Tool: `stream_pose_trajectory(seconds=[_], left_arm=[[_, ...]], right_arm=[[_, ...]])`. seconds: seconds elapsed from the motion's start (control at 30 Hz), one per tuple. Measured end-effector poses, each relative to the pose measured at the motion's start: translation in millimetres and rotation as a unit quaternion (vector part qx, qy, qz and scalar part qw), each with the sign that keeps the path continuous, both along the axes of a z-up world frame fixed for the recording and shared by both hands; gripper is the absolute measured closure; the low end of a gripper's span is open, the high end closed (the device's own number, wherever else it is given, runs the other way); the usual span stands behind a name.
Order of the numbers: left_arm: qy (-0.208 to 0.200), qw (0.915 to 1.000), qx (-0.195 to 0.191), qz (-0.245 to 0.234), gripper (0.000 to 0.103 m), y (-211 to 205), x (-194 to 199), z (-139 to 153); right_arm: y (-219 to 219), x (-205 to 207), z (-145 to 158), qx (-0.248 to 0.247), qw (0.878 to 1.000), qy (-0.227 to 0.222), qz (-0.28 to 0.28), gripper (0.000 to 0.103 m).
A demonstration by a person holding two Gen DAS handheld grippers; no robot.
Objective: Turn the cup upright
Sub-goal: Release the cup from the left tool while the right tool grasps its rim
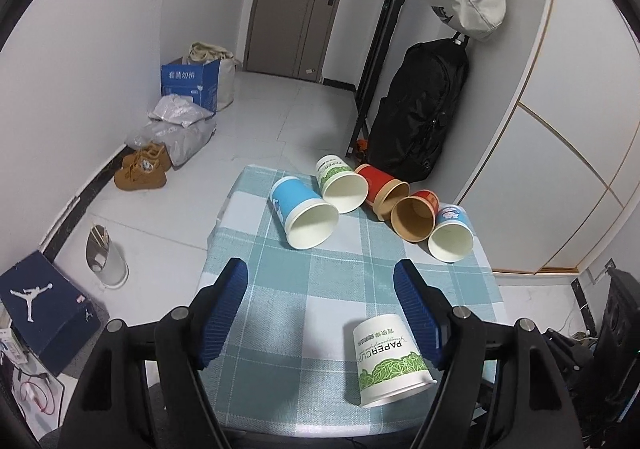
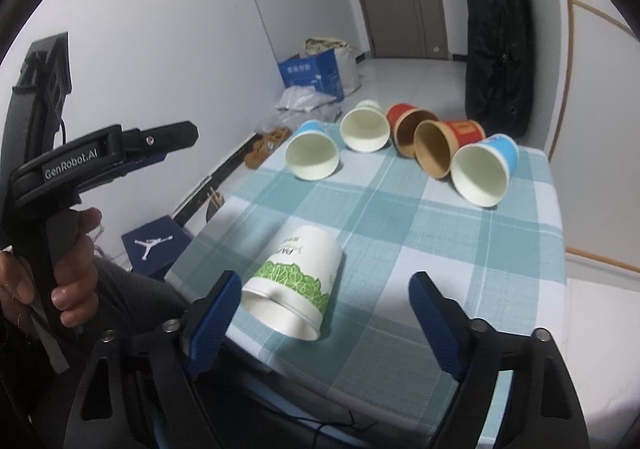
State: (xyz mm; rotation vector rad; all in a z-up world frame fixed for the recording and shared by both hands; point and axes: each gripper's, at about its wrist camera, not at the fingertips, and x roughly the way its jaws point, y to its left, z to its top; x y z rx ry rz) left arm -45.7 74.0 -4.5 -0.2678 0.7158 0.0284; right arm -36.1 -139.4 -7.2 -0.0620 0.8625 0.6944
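Observation:
A white paper cup with green leaf print [image 1: 390, 359] lies on its side near the front of the checked tablecloth [image 1: 304, 281], mouth toward me. My left gripper [image 1: 320, 309] is open and empty; the cup lies just inside its right finger [image 1: 418, 313]. In the right wrist view the same cup [image 2: 294, 281] lies between the open fingers, nearer the left fingertip [image 2: 216, 313]. My right gripper [image 2: 324, 325] is open and empty. The left gripper's body [image 2: 100, 157] shows at the left, held by a hand.
Several other cups lie on their sides along the far edge: blue [image 1: 302, 213], green-white [image 1: 342, 185], red [image 1: 384, 189], brown-lined red [image 1: 416, 215], small blue [image 1: 452, 235]. A black backpack [image 1: 416, 113], boxes, shoes and bags are on the floor beyond.

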Motion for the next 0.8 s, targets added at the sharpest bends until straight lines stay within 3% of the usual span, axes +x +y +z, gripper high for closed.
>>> stream_pose_trajectory(seconds=[0.13, 0.3, 0.43, 0.57, 0.73, 0.8], left_arm=[[0.007, 0.9999, -0.006, 0.005, 0.031, 4.8, 2.6, -0.7], [0.005, 0.9999, -0.013, 0.005, 0.031, 6.5, 3.5, 2.0], [0.007, 0.9997, -0.021, 0.005, 0.031, 9.3, 2.3, 1.6], [0.010, 0.9993, -0.036, 0.005, 0.031, 13.9, 0.9, 1.2], [0.009, 0.9992, -0.037, 0.008, 0.031, 15.0, 1.6, 2.4], [0.009, 0.9993, -0.037, 0.008, 0.031, 15.8, 1.5, 2.2]], right_arm=[[7.7, -1.1, -5.7, -0.022, 1.000, 0.003, 0.008, 0.023], [15.8, -0.5, -18.9, -0.055, 0.998, 0.021, 0.015, 0.043], [23.7, -2.9, -26.0, -0.080, 0.996, 0.025, 0.030, 0.046], [32.2, -4.8, -34.9, -0.103, 0.993, 0.036, 0.041, 0.057], [37.6, -2.4, -46.7, -0.118, 0.991, 0.054, 0.039, 0.062], [38.6, -1.0, -47.7, -0.120, 0.990, 0.060, 0.034, 0.071]])
